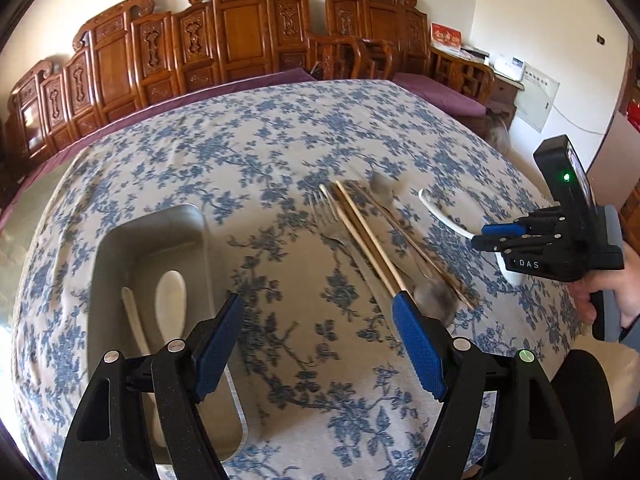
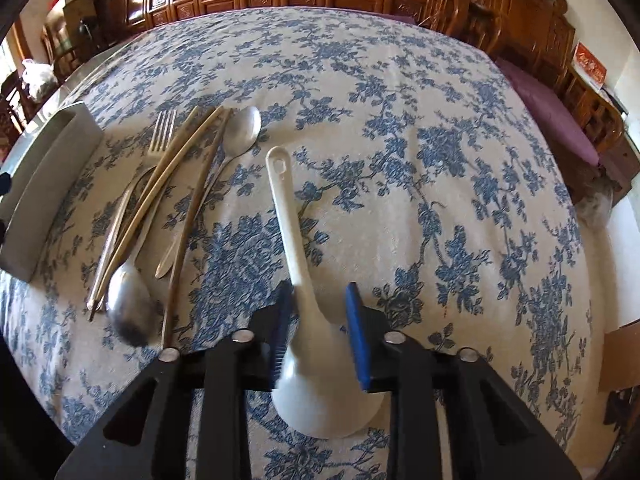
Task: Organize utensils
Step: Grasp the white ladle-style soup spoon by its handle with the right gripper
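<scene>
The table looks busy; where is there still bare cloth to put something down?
Bare tablecloth stretches right of the white rice paddle and beyond the utensils. A narrow strip lies between the grey tray and the pile of fork, chopsticks and spoons, which is crowded.

White rice paddle (image 2: 304,280) bowl partly behind claw fingers (image 2: 280,336), tray (image 1: 160,248) spoons' handles hidden

Home dining room: carved wooden chairs (image 1: 240,36), floral tablecloth (image 1: 260,152), cushioned bench (image 2: 560,120).
</scene>
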Available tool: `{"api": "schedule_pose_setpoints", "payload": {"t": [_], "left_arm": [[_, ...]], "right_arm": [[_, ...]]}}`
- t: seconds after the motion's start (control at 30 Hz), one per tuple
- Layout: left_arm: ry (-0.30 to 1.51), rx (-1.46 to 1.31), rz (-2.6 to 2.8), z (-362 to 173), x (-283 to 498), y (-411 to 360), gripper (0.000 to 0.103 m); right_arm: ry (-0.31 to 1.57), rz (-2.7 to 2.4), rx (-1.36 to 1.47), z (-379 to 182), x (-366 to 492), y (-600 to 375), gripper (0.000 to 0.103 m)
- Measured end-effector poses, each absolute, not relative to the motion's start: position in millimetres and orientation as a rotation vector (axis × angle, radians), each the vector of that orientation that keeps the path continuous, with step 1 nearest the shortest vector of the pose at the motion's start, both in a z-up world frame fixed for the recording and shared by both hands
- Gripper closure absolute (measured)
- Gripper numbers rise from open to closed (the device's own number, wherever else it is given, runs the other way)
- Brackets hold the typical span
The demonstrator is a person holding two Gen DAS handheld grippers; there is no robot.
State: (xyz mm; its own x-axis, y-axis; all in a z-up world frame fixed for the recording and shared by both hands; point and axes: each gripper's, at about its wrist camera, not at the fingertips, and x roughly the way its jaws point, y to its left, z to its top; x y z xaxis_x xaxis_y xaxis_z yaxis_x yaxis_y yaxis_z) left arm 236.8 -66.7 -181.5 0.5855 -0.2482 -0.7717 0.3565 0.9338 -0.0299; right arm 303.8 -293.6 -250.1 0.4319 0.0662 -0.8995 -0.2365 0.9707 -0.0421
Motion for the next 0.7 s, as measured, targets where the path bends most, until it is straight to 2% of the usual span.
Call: {"api": "schedule_pose_setpoints", "payload": {"t": [0.07, 0.37, 0.47, 0.6, 0.7], "left_arm": [[0.885, 0.135, -0.354, -184.8, 237.1, -70.7, 0.030], [0.903, 0.143, -0.365, -185.6, 239.7, -90.2, 0.030], [0.907, 0.151, -0.386, -184.7, 247.2, -100.7, 0.035], [0.974, 0.151, -0.394, -196.3, 265.6, -112.2, 0.056], [1.007, 0.134, -0.385, -205.8, 279.9, -118.5, 0.063]], "right_arm": [[1.125, 0.207, -0.178, -249.2, 300.3, -291.2, 0.091], [1.114, 0.240, -0.134, -248.3, 276.7, -301.9, 0.092], [1.099, 0.253, -0.121, -248.8, 271.9, -305.6, 0.092], [1.071, 0.264, -0.114, -249.8, 266.3, -307.5, 0.091], [1.057, 0.274, -0.106, -250.0, 264.4, -309.8, 0.091]]}}
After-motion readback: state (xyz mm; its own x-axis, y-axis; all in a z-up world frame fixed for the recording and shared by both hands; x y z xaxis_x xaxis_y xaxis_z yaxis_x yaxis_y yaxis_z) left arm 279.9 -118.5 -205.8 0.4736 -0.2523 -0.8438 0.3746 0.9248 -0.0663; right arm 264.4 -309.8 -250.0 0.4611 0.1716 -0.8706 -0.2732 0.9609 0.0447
